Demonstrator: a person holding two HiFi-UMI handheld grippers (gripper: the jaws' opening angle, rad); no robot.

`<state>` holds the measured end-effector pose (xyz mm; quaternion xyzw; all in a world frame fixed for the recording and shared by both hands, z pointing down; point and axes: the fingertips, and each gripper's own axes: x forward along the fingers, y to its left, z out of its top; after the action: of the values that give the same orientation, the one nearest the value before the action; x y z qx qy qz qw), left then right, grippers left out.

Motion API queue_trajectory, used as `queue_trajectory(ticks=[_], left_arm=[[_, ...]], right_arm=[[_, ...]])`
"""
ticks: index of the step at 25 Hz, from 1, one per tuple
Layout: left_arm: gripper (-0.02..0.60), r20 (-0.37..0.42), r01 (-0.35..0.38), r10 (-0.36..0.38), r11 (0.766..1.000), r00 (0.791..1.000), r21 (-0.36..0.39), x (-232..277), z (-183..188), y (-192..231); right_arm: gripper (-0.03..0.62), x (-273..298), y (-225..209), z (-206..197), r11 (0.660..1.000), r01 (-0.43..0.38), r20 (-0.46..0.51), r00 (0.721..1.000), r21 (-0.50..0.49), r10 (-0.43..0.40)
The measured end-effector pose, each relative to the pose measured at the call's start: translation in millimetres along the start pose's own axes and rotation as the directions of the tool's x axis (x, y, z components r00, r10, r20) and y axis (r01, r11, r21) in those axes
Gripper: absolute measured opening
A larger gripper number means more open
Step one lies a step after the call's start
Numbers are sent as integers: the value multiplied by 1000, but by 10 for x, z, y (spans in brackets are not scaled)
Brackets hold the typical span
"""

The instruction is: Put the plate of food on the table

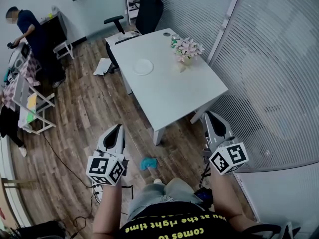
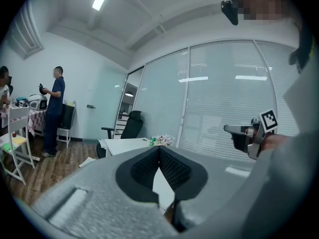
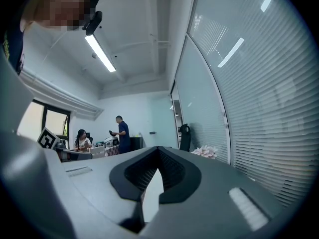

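A white table [image 1: 169, 91] stands ahead of me on the wooden floor. A round white plate [image 1: 143, 66] lies on its far left part; I cannot make out any food on it. My left gripper [image 1: 119, 127] hovers over the floor, short of the table's near corner, and its jaws are shut with nothing between them. My right gripper [image 1: 208, 115] hangs beside the table's near right edge, also shut and empty. In the left gripper view the closed tips [image 2: 159, 149] point at the table [image 2: 124, 144]. The right gripper view shows its tips [image 3: 158, 148] closed.
Pink flowers [image 1: 187, 50] and a green can [image 1: 175, 40] stand on the table's far right. A black office chair [image 1: 149, 9] is behind it. A glass wall with blinds [image 1: 269, 83] runs along the right. A person [image 1: 35, 39] and white chairs [image 1: 30, 103] are at the left. A teal object [image 1: 148, 162] lies on the floor.
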<state>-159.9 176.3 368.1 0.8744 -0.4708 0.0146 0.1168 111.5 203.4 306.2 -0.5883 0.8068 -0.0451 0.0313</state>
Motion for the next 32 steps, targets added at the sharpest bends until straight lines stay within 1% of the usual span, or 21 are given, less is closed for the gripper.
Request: queue_trajectory(ticks=[11, 16, 22, 29, 32], left_arm=[[0, 0, -30, 30, 1000, 1000, -5, 85, -2, 83], [0, 3, -56, 56, 998, 998, -6, 211, -24, 173], [0, 14, -80, 81, 997, 997, -13, 537, 75, 292], [0, 29, -109, 109, 994, 994, -17, 1066, 336, 409], [0, 30, -125, 126, 992, 992, -21, 1321, 397, 451]], right_arm=[[3, 182, -40, 19, 1000, -25, -3, 1000, 2, 25], [3, 379, -153, -27, 999, -39, 6, 999, 17, 39], [3, 770, -334, 31, 998, -69, 7, 998, 14, 69], [3, 1287, -672, 221, 995, -97, 4, 995, 9, 97], [3, 1515, -868, 240, 994, -110, -7, 994, 11, 110]])
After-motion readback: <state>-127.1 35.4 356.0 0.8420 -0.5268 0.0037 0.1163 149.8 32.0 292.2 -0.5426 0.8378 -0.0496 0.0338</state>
